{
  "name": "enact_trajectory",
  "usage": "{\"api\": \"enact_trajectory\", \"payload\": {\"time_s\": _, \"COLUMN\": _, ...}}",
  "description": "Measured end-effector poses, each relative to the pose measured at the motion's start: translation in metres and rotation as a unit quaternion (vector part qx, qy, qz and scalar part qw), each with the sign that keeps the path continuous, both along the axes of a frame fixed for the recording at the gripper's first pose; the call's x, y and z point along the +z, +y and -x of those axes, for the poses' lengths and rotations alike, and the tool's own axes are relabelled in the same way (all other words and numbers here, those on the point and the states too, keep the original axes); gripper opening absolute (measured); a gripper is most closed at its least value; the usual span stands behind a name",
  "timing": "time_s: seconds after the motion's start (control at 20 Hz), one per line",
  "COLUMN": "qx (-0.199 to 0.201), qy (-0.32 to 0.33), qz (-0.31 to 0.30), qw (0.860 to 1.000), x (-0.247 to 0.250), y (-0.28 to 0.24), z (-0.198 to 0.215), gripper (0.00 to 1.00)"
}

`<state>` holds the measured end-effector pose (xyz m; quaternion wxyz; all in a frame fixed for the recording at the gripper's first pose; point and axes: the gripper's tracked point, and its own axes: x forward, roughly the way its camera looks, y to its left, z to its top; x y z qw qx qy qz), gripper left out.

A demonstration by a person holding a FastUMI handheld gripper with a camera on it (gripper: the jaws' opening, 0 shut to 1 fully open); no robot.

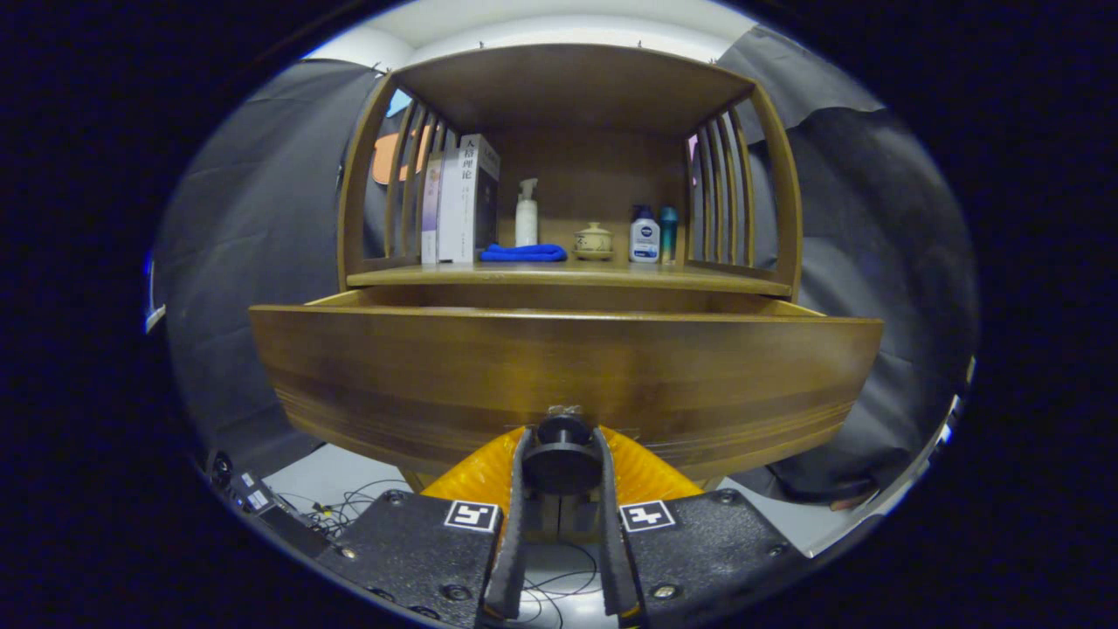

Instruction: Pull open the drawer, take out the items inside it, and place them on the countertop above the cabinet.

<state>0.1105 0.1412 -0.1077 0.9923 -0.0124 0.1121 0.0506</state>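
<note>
On the bench (716, 281), the dark book (480, 196) carried a column of large pale Chinese characters down its spine, seemingly 人格理论; the smaller print under them was too fine to read. The white bottle (645, 238) bore a round dark badge, its wording illegible. Two square black-and-white coded markers (472, 515) sat behind the fingers (517, 489) of the gripper (562, 437), which clasped the drawer knob (563, 454).

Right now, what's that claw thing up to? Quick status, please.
Gripper shut on knob. Drawer pulled partly out; contents hidden behind its front. Countertop already holds books, bottles, cloth, jar. Nothing in the way.
</note>
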Motion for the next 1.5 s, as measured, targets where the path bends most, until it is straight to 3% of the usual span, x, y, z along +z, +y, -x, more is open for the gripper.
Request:
{"api": "enact_trajectory", "payload": {"time_s": 0.5, "qx": 0.002, "qy": 0.012, "qz": 0.0, "qw": 1.0, "x": -0.01, "y": -0.004, "z": 0.038, "gripper": 0.37}}
{"api": "enact_trajectory", "payload": {"time_s": 0.85, "qx": 0.009, "qy": 0.01, "qz": 0.007, "qw": 1.0, "x": -0.012, "y": -0.005, "z": 0.042, "gripper": 0.37}}
{"api": "enact_trajectory", "payload": {"time_s": 1.05, "qx": -0.014, "qy": -0.013, "qz": 0.026, "qw": 0.999, "x": 0.004, "y": -0.028, "z": 0.044, "gripper": 0.74}}
{"api": "enact_trajectory", "payload": {"time_s": 1.2, "qx": -0.01, "qy": -0.04, "qz": 0.018, "qw": 0.999, "x": 0.031, "y": -0.033, "z": 0.054, "gripper": 1.0}}
{"api": "enact_trajectory", "payload": {"time_s": 1.5, "qx": -0.022, "qy": -0.099, "qz": -0.017, "qw": 0.995, "x": 0.126, "y": -0.059, "z": 0.056, "gripper": 1.0}}
